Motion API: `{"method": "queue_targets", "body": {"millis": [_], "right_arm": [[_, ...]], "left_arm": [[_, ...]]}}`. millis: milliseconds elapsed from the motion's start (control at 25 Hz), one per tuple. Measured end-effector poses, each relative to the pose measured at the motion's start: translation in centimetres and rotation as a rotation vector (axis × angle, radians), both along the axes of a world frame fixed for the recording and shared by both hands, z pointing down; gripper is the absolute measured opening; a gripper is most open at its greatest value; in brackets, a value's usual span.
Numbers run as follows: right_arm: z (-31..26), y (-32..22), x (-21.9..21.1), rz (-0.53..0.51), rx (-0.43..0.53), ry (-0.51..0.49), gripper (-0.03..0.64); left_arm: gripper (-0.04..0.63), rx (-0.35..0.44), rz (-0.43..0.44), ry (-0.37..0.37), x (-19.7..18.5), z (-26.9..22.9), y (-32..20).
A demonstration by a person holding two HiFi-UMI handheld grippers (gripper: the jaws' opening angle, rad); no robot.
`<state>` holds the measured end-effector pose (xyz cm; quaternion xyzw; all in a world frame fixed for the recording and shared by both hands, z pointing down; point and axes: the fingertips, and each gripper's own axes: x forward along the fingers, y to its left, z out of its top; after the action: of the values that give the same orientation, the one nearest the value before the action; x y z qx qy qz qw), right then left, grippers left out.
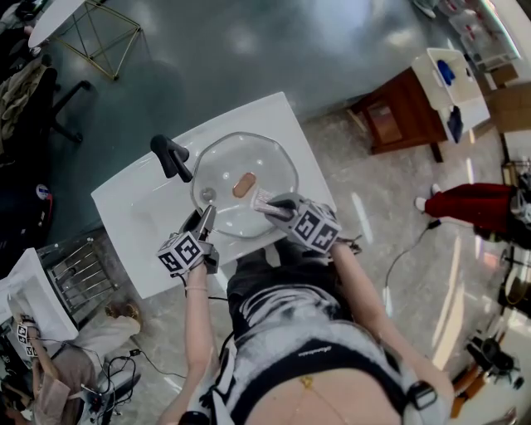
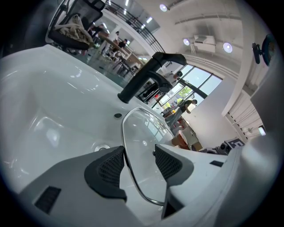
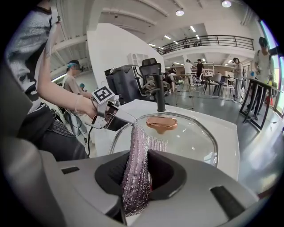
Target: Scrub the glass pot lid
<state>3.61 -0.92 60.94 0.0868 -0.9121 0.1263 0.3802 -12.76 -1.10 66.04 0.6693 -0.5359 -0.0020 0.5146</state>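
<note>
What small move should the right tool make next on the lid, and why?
Probably lower the right tool a little, so the scrubbing cloth it clamps presses on the glass lid beside the copper-coloured knob, then begin rubbing. The cloth sticks out past the jaws toward the glass, contact is not clear, and the left tool straddles the lid's rim.

Dark glossy floor (image 1: 249, 50) spreads beyond the right tool (image 1: 267, 203); a brown wooden cabinet (image 1: 398, 112) stands well to its right; ceiling lights (image 3: 179, 12) glow above a railed balcony (image 3: 208, 42) ahead.
</note>
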Motion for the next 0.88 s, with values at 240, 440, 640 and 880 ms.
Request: {"method": "queue_targets", "body": {"millis": [240, 440, 640, 880], "right_arm": [[-0.4, 2.8, -2.8, -0.125, -0.038, -0.016, 0.091], [-0.3, 7.0, -5.5, -0.262, -0.070, -0.016, 0.091], [0.0, 6.9, -6.4, -0.258, -0.029, 0.005, 0.090], [-0.7, 2.9, -8.0, -0.107, 0.054, -0.008, 0.092]], "left_arm": [[0.216, 0.001, -0.005, 0.004, 0.0, -0.1, 0.0], [0.216, 0.001, -0.006, 0.006, 0.0, -0.2, 0.0], [0.215, 0.002, -0.006, 0.004, -0.1, 0.0, -0.1], [0.214, 0.005, 0.002, 0.013, 0.3, -0.1, -0.6]]}}
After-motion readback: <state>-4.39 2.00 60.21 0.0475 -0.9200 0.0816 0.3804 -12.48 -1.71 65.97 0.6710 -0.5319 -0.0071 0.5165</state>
